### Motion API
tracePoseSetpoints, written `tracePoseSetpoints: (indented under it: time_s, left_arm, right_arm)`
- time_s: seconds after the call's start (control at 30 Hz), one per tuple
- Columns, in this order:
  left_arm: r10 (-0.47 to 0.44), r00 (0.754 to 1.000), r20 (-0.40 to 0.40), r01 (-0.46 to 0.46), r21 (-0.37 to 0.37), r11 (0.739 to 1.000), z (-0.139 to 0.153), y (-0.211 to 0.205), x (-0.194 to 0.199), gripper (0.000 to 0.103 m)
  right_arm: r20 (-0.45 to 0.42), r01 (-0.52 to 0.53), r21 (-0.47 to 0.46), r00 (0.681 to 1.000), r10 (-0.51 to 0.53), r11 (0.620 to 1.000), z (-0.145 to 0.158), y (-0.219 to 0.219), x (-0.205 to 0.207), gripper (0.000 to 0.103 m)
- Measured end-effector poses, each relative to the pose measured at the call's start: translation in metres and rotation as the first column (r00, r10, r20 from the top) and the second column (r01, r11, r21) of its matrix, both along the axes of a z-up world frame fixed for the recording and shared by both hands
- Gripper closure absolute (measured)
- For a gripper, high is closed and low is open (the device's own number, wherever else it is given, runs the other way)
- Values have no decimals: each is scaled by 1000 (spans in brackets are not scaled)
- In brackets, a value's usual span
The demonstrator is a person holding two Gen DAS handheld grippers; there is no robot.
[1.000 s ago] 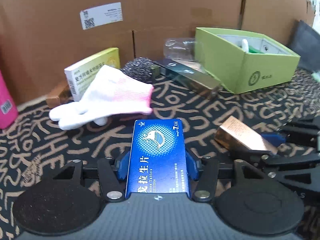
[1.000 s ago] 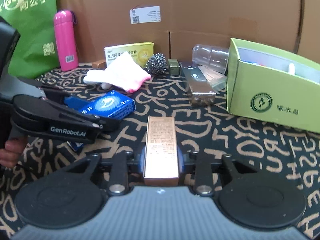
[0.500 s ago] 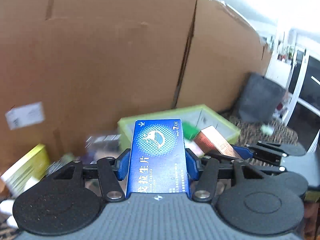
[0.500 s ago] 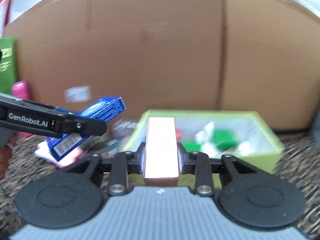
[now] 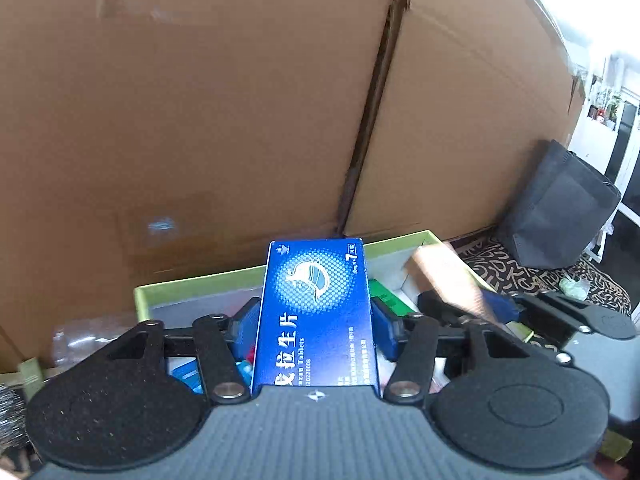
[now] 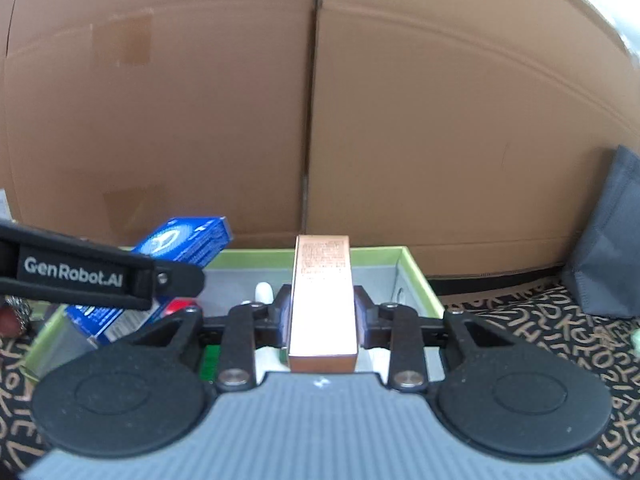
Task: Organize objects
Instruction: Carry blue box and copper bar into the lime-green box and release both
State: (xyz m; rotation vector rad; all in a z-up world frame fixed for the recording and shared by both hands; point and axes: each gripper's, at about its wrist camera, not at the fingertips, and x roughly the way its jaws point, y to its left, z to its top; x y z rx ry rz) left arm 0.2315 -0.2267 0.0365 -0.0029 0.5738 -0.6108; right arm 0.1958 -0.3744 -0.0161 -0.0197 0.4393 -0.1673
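My left gripper [image 5: 316, 320] holds a blue tablet box [image 5: 316, 304] flat between its pads, above the open green box [image 5: 200, 285]. Its jaws are opening, though the pads still look to be against the box's sides. In my right gripper [image 6: 323, 312] is a copper-coloured box [image 6: 323, 300], lengthwise over the same green box [image 6: 416, 276]. These jaws are opening too, with the pads still at its sides. Each wrist view shows the other gripper and its load beside it. Green, red and white items lie inside the green box.
A tall cardboard wall [image 6: 320, 120] stands right behind the green box. A dark grey bag [image 5: 560, 208] leans at the right on the patterned cloth [image 6: 540, 320]. A clear plastic piece [image 5: 80, 340] and a steel scourer [image 5: 8, 412] lie left of the box.
Both grippers rose from the cloth and moved right with their boxes, until they came over the green box. The glove and the yellow box have dropped out of view.
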Motion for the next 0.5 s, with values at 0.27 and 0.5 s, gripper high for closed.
tracePoseSetpoints:
  time_s: [0.27,0.5]
  left_arm:
    - [87,996,-6,-87,18,996,-13,24,-17,14]
    - [152,988,2,-151,-100,983,6,86,-64,13]
  right_arm:
    - [66,-12,-103,998,18,995,-9,15,-25,1]
    - [125,-119,-86,984,129,989,25,40,-49,0]
